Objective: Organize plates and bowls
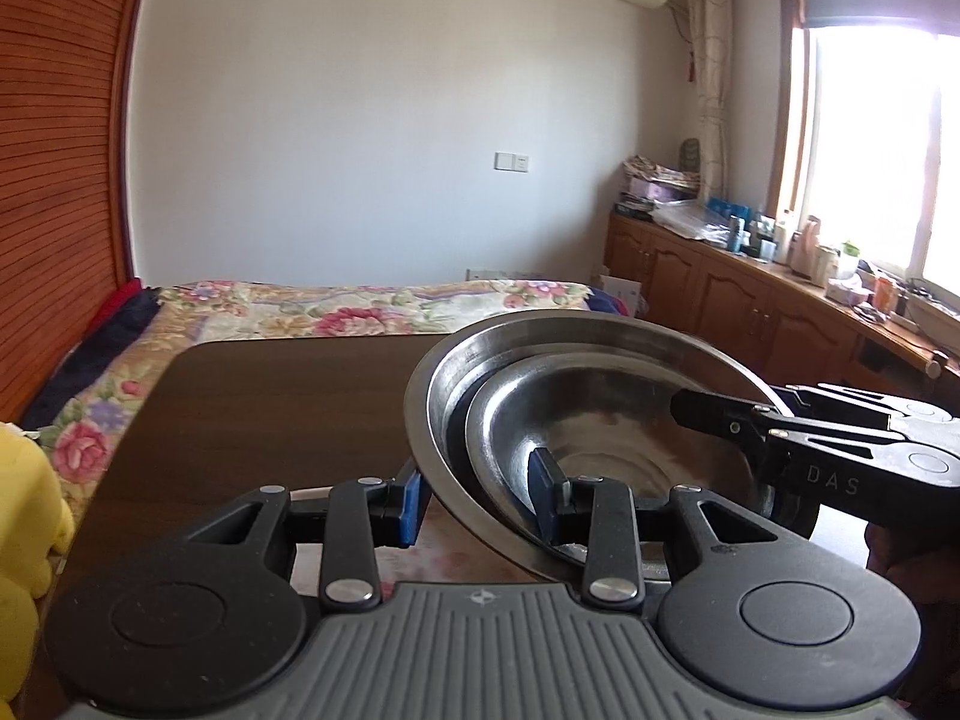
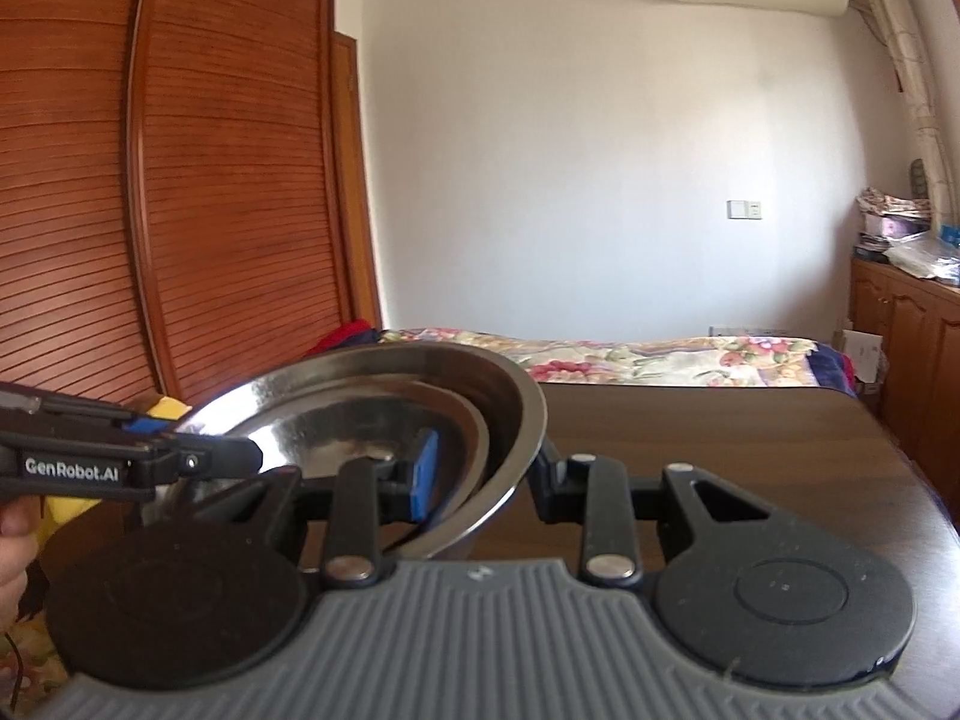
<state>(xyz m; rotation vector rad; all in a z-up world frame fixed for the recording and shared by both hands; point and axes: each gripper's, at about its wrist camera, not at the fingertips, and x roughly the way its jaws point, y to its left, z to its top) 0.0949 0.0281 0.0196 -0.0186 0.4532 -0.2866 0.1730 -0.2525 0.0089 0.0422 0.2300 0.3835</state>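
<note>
- Left wrist view: my left gripper [image 1: 483, 495] clamps the rims of the nested bowls [image 1: 600, 420], one finger inside, one outside, sharing the load.
- My right gripper [image 2: 486, 468] pinches the opposite rims likewise.
- Bowls hang tilted between both grippers, above the table [image 1: 270, 396], probably for carrying together.

Your left gripper [image 1: 483, 495] hides the near rim of the large steel bowl [image 1: 447, 372], and where its fingers meet the metal you cannot tell. The smaller bowl [image 1: 606, 414] nested inside covers the large one's floor. Your right gripper [image 2: 486, 468] blocks the table [image 2: 750, 438] under the bowls, so whether they rest on it stays unclear. The hand [image 2: 15, 546] is cut by the left edge in the right wrist view, and the yellow toy [image 1: 24, 516] is cropped too. Bottles on the sill [image 1: 798, 240] are too small to read
</note>
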